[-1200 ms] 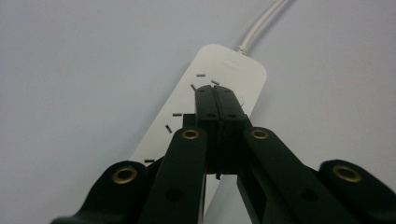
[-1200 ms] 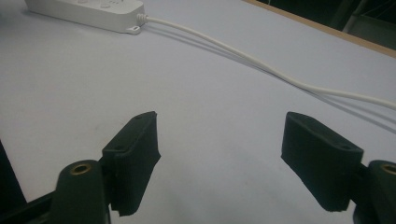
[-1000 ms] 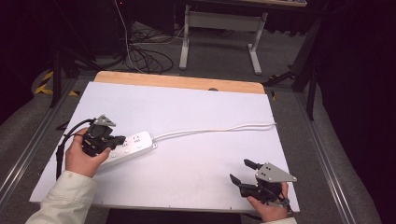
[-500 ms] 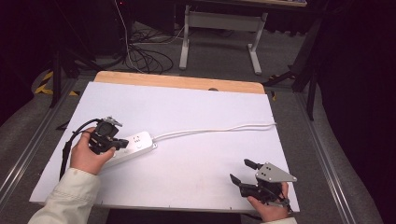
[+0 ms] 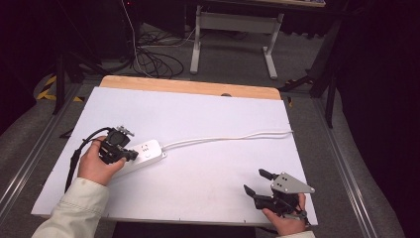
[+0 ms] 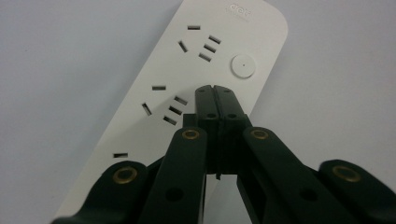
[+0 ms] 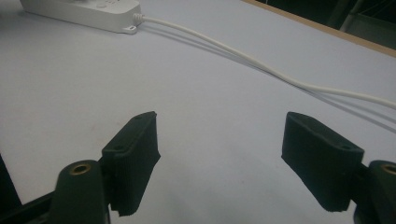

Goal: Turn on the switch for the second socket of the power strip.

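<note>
Two tongs work this bench [image 5: 208, 114]: the left tongs [image 6: 215, 93], pinched together and empty, hover over the white power strip [image 6: 205, 70], whose long axis runs ahead past their tips toward the round button [image 6: 243, 66]. Wide-spread right tongs [image 7: 219, 154] rest well apart.

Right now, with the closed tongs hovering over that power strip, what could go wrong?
The shut left tongs sit over the power strip, short of its round button; a press here could miss it or poke a socket. Nothing pins the strip, and the right tongs are open and far off, so a push might slide it and drag the cord.
</note>
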The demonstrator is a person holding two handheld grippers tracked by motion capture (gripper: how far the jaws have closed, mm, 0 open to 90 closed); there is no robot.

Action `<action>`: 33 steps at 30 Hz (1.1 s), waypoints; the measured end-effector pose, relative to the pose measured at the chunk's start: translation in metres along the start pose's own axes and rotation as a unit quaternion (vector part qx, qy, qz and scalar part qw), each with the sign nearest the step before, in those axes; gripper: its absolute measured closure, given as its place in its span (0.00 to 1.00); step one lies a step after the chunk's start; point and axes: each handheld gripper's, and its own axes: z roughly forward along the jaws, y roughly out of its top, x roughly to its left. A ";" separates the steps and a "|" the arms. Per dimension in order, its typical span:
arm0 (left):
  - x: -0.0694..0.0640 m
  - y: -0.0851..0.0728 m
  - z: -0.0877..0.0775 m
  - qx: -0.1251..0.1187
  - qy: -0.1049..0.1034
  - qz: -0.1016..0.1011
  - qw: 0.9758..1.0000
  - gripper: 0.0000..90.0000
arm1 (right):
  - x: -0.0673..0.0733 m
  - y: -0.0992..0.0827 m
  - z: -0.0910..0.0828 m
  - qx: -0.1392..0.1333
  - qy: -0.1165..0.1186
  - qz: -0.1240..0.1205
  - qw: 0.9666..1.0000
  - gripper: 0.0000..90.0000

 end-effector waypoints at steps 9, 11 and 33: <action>-0.002 -0.001 0.001 0.003 0.011 0.007 1.000 1.00 | 0.000 0.000 -0.001 0.000 0.000 0.000 1.000 0.30; -0.004 -0.002 0.002 -0.001 0.015 0.008 1.000 1.00 | 0.000 0.000 -0.001 0.000 0.000 0.000 1.000 0.30; -0.006 -0.005 0.004 -0.009 0.023 0.000 1.000 1.00 | 0.001 0.000 -0.002 -0.001 -0.001 -0.001 1.000 0.30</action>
